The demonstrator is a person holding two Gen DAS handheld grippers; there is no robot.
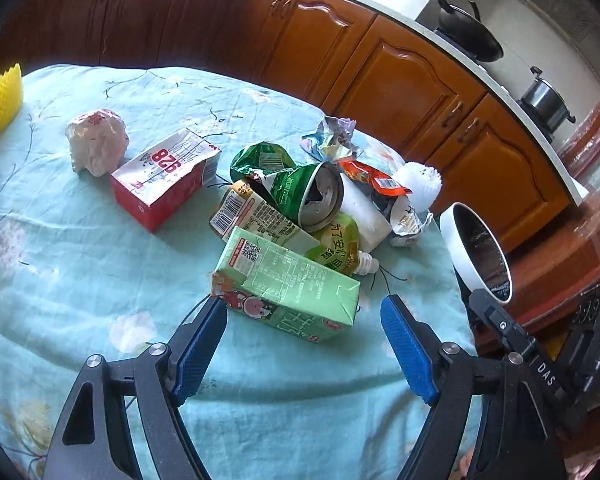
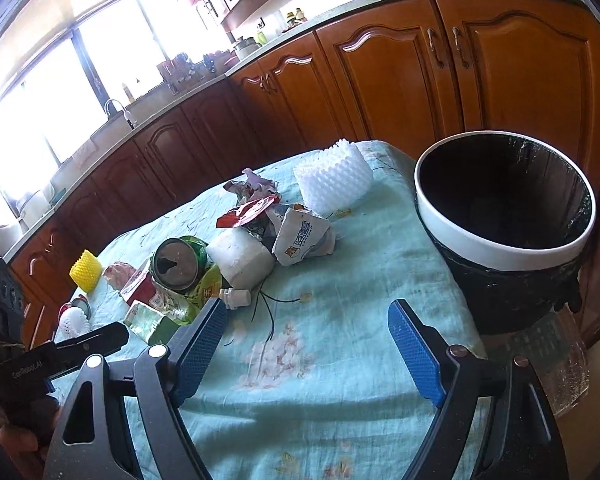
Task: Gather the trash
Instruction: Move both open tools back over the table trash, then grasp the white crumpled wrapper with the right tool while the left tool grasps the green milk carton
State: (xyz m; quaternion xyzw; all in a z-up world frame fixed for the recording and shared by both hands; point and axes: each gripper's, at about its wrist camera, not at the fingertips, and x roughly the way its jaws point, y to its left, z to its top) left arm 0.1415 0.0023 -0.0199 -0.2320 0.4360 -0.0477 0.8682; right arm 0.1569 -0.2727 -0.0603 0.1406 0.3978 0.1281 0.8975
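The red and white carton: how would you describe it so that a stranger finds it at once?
Look at the table with the light blue cloth and find the heap of trash in its middle. Just left of the heap, beside a crumpled white wrapper, lies the red and white carton. Unlike the green carton nearby, it has red sides and large red digits printed on its white top.

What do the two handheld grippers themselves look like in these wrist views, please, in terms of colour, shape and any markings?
Both match: the left gripper and right gripper each have two flat blue textured pads on dark grey angular metal linkages with triangular cut-outs and silver pivot bolts. White "DAS" lettering shows on the neighbouring unit in the left view; the right view shows lettering too small to read. No sleeves show.
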